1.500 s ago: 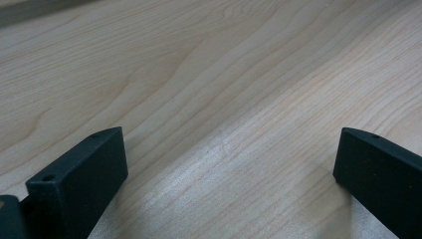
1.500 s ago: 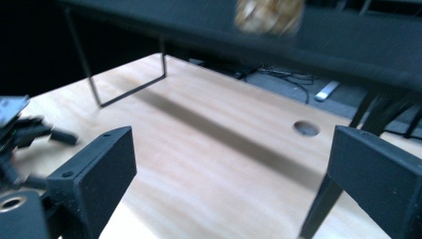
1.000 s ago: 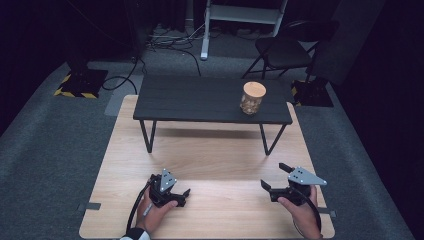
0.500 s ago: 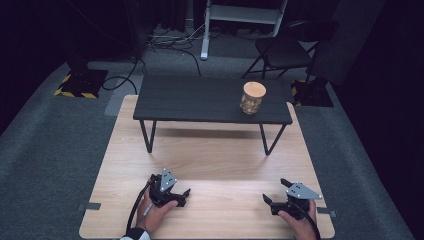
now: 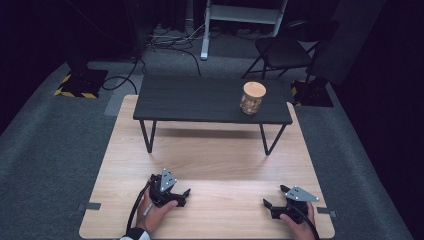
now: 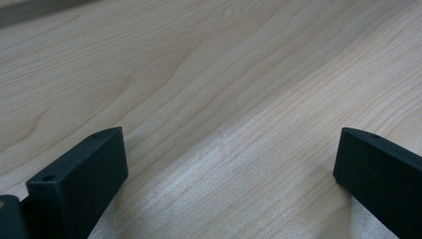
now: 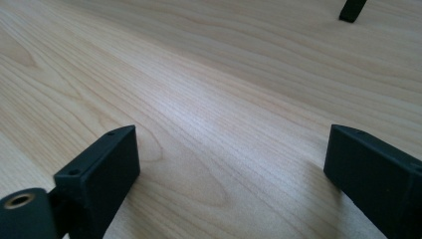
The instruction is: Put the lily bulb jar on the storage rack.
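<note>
right gripper [image 5: 280, 205]: now lowered onto light wooden board [image 5: 215, 165], lower right, jaws apart, empty
left gripper [image 5: 177, 192]: unmoved, jaws apart
meaning: likely resting

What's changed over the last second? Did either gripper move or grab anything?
The right gripper came down and back toward the person's edge of the wooden board; it now sits low on the board, fingers spread wide, holding nothing. The left gripper stayed put on the board, also open and empty. The jar on the black table did not move.

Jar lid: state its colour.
Light tan, like pale wood; the jar lid shows best in the high view.
</note>
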Demonstrator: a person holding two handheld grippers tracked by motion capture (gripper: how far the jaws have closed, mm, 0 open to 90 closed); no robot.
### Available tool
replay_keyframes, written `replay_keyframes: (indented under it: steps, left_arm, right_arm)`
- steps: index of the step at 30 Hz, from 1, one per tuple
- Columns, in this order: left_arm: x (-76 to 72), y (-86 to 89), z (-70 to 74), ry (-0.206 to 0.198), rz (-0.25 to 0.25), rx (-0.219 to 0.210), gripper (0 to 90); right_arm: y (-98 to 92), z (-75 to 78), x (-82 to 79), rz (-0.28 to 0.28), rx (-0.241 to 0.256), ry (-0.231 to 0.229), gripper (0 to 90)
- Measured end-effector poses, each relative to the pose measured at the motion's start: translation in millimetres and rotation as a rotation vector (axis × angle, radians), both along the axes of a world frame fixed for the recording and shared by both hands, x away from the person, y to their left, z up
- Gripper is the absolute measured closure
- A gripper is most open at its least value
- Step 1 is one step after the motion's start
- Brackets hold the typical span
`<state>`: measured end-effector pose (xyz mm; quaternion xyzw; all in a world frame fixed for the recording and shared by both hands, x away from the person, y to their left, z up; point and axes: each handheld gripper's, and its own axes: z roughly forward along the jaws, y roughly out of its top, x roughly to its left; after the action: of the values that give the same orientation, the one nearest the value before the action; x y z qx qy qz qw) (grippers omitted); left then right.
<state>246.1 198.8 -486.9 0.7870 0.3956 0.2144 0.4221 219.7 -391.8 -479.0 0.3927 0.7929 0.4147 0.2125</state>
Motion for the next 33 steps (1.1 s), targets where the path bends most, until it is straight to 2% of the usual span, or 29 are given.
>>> replay_keyframes:
  steps: [33]
  left_arm:
    - [-0.1,-0.2,-0.1,0.0,0.001,0.0,0.5]
  right_arm:
    - [0.5,-2.3,-0.3,-0.007,0.007,-0.005,4.7]
